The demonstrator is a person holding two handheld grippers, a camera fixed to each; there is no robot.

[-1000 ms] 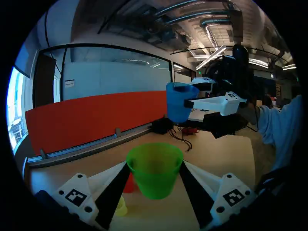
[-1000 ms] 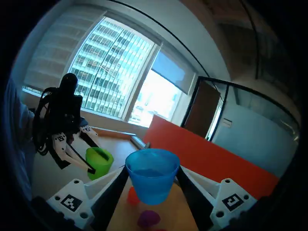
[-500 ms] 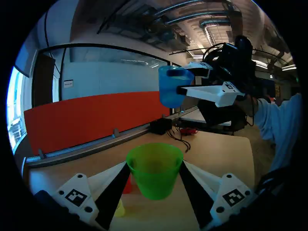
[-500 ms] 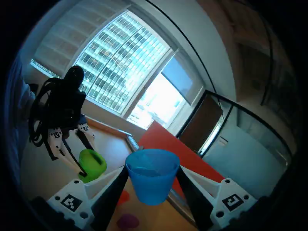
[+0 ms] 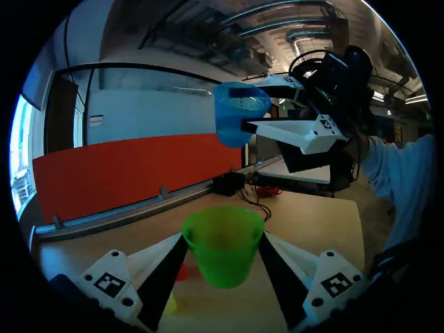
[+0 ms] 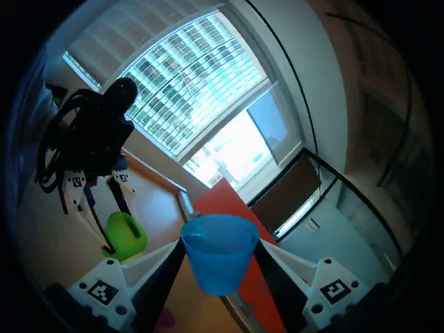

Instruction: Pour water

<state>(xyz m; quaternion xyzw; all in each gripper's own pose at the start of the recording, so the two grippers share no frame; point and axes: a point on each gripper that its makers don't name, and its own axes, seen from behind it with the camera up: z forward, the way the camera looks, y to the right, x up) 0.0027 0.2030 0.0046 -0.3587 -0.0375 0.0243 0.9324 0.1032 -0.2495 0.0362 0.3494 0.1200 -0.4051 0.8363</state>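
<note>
My left gripper (image 5: 223,261) is shut on a green cup (image 5: 223,244), held upright just above the wooden table (image 5: 316,216). In the left gripper view the blue cup (image 5: 237,119) hangs high up and slightly to the right of the green one, tilted, clamped by the right gripper (image 5: 252,111). In the right gripper view my right gripper (image 6: 219,261) is shut on the blue cup (image 6: 219,252), with water inside it. The green cup (image 6: 125,236) sits lower left there, in the left gripper (image 6: 111,244).
An orange wall panel (image 5: 127,166) and a metal rail run behind the table. Black cables and a box (image 5: 236,180) lie at the far edge. A red cup (image 5: 181,272) and a yellow cup (image 5: 169,304) stand on the table below the green cup. A person's sleeve (image 5: 402,177) is at the right.
The right gripper has lifted the blue cup higher and carried it left toward the green cup, tilting it more. The left gripper and the green cup have stayed put.
</note>
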